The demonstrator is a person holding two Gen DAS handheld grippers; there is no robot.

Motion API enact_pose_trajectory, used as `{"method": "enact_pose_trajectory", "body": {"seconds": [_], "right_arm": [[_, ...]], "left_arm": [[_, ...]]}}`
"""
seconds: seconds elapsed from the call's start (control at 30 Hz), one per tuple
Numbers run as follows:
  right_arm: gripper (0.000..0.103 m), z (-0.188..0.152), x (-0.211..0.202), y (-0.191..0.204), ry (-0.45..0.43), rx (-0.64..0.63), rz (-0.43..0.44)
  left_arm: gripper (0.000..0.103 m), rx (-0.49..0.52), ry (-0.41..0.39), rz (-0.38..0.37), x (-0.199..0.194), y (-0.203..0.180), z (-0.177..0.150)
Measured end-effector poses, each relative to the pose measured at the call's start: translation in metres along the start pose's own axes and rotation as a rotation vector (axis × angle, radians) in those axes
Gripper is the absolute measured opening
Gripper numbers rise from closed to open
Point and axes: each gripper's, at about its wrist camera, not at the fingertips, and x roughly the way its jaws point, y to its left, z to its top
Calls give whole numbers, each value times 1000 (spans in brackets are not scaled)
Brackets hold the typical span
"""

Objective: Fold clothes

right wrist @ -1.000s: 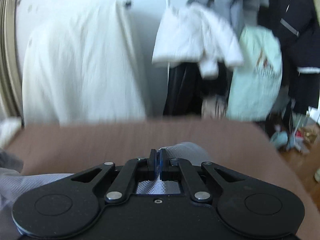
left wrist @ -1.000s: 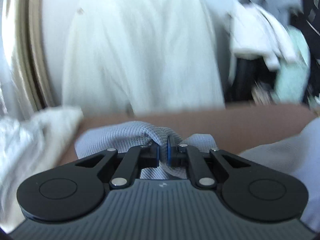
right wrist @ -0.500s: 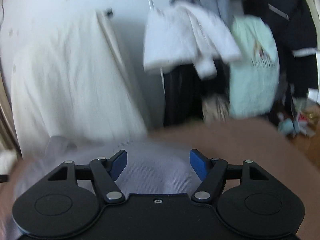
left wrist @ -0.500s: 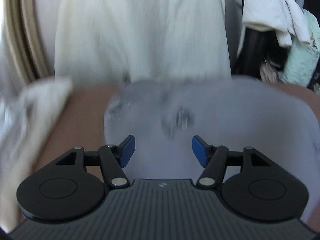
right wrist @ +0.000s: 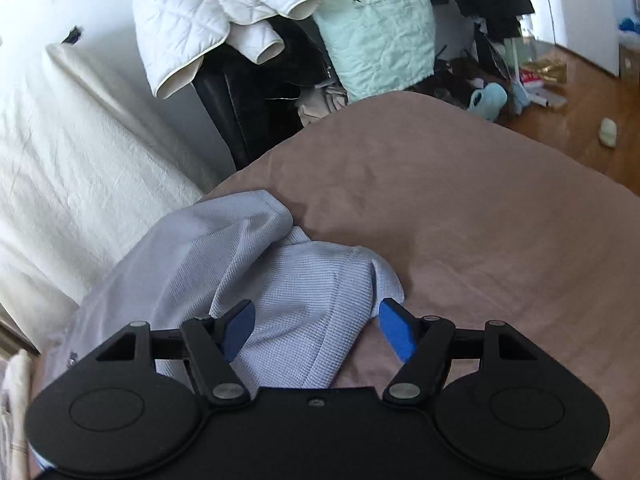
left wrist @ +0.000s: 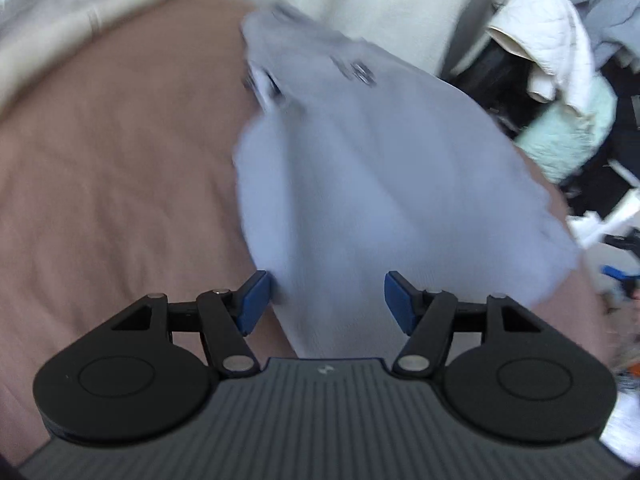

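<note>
A light blue waffle-knit garment [left wrist: 360, 160] lies spread on the brown bed cover [left wrist: 100, 200], blurred in the left wrist view, with a small dark print near its far end. My left gripper [left wrist: 326, 300] hangs open over its near edge, the blue pads apart and not pressing the cloth. In the right wrist view the same garment [right wrist: 224, 256] shows a folded, bunched end on the bed cover [right wrist: 480, 220]. My right gripper [right wrist: 316, 328] is open above that end, with cloth below the gap and free of the pads.
A cream sheet [right wrist: 60, 140] hangs beyond the bed's far edge. A white quilted jacket [right wrist: 208, 12] and a mint quilted bag [right wrist: 380, 20] hang behind it. The wooden floor [right wrist: 580, 92] at right is cluttered. Pale bedding [left wrist: 60, 12] is heaped at the bed's far left.
Both grippers were shut on the blue garment and have opened and let it go. The garment now lies on the bed. Both grippers dropped, rolled and tilted down toward it.
</note>
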Motion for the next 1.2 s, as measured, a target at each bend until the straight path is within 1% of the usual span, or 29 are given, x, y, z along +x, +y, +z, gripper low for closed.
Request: {"method": "enact_pose_trajectory", "body": {"seconds": [0.03,0.13,0.23,0.3,0.37,0.43,0.47,0.53,0.57,0.63,0.67,0.7,0.8,0.87,0.9,0.93,0.97,1.0,1.03,1.07,1.1,1.17,1.2], "right_arm": [[74,-4,-3,-2,1,4,-13],[74,-10,2,-8,35,21,-58],[74,-12,12,-13,92,53,-54],[74,-13,15,-18,125,93,-15],[74,-16,18,-26,153,182,53],[74,-20,22,-35,189,292,135],[74,-22,25,-39,212,331,163],[74,-26,32,-41,249,359,172],[74,-27,34,-40,256,345,151],[74,-27,37,-30,254,259,70],[74,-27,40,-24,257,213,47],[74,-27,44,-20,263,186,49],[74,-27,66,-14,283,177,131],[74,-24,85,-10,268,161,132],[73,-23,91,-7,246,140,127],[60,-23,95,-3,211,109,118],[46,-23,96,2,164,76,96],[8,-23,92,7,89,25,59],[8,-22,81,14,-25,-45,41],[7,-21,67,20,-151,-102,53],[5,-20,50,25,-252,-148,62],[5,-17,9,39,-404,-217,84],[4,-18,-8,44,-461,-256,91]], "left_arm": [[67,-13,20,-34,-1,0,-6],[68,-50,68,-103,-2,-3,-14],[68,-100,121,-164,1,-1,-23],[68,-137,156,-200,4,2,-29],[68,-165,153,-210,3,7,-28],[68,-152,148,-212,2,7,-27],[68,-137,149,-220,4,4,-25],[69,-93,172,-240,5,-3,-27],[69,-79,192,-238,10,-6,-27],[71,-57,229,-234,19,-10,-27],[71,-65,238,-238,23,-9,-26],[72,-73,246,-242,28,-8,-26],[74,-87,261,-254,40,-4,-28],[74,-100,253,-264,44,-2,-31],[74,-110,248,-269,45,0,-32],[74,-120,242,-273,46,1,-32],[74,-127,237,-277,46,3,-32],[74,-133,232,-281,46,4,-31],[74,-139,228,-285,46,6,-31],[74,-139,223,-287,46,6,-31],[74,-131,218,-287,45,5,-30],[74,-107,211,-285,44,1,-30],[74,-92,208,-283,44,0,-31]]}}
